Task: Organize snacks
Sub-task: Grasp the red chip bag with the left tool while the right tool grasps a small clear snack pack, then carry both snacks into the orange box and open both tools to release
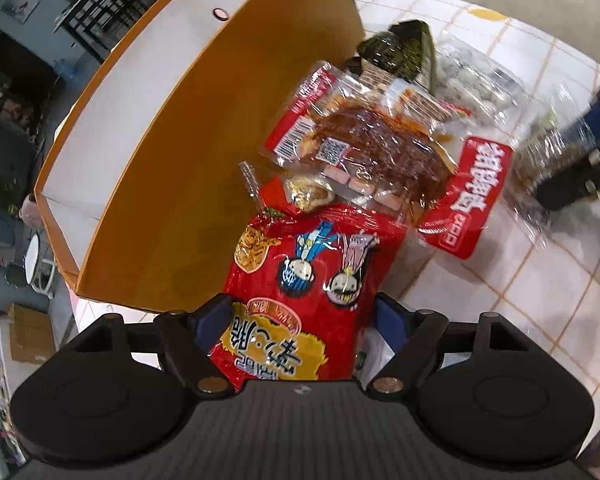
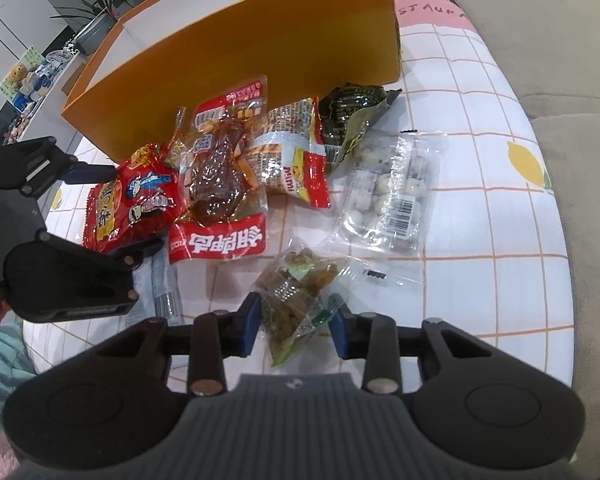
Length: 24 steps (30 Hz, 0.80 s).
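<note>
Two hand-held grippers are in play: the left hand-held gripper stands wide open, straddling the red snack bag, whose long axis runs straight ahead toward the orange box, pads not pressing. The right hand-held gripper is partly closed on a clear packet of brownish snacks. Everything sits on a bench with a white grid-pattern cloth; a plant and shelves show behind.
</note>
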### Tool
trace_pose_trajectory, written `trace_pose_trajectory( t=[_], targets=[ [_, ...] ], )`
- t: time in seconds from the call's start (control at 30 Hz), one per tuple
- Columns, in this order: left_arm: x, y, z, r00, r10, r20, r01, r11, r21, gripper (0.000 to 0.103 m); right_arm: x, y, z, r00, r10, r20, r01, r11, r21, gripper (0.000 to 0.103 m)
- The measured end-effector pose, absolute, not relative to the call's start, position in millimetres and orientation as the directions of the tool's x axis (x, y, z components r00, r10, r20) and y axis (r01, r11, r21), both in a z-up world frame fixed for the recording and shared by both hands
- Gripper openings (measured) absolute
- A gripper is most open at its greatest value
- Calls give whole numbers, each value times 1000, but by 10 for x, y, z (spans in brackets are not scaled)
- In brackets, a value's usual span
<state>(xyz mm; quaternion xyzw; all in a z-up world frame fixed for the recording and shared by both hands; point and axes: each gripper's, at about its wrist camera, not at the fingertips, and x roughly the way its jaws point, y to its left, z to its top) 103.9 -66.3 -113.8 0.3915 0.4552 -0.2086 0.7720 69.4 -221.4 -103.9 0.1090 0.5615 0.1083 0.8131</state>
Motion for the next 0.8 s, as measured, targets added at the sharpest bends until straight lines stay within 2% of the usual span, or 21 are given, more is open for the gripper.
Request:
trace_pose_trajectory(
  t=[0.1, 0.3, 0.4, 0.5, 0.63, 0.67, 0.8],
  targets=[
    [1120, -687, -1142, 494, 36, -869, 662, 632, 402, 91, 698, -2219, -1042, 345, 301, -889, -53, 952, 302, 33],
    [1153, -681, -1076, 509, 75, -858, 612, 669, 422, 65, 684, -2224, -1039, 347, 298, -889, -53, 953, 299, 33],
    [1105, -669, -998, 513, 72, -855, 583, 702, 409, 59, 677, -2228, -1031, 347, 297, -890, -50, 953, 299, 32],
    [1032, -635, -891, 531, 70, -844, 537, 742, 400, 48, 666, -2228, -1007, 351, 299, -888, -55, 953, 299, 30],
    [926, -572, -738, 556, 48, -830, 479, 797, 368, 42, 637, -2232, -966, 358, 297, -885, -64, 954, 294, 30],
    [902, -560, -687, 563, 40, -825, 466, 809, 358, 35, 630, -2232, -960, 358, 295, -886, -64, 954, 292, 29],
    [792, -484, -460, 592, 9, -806, 410, 858, 310, 33, 600, -2249, -929, 362, 297, -884, -61, 953, 296, 28]
  ],
)
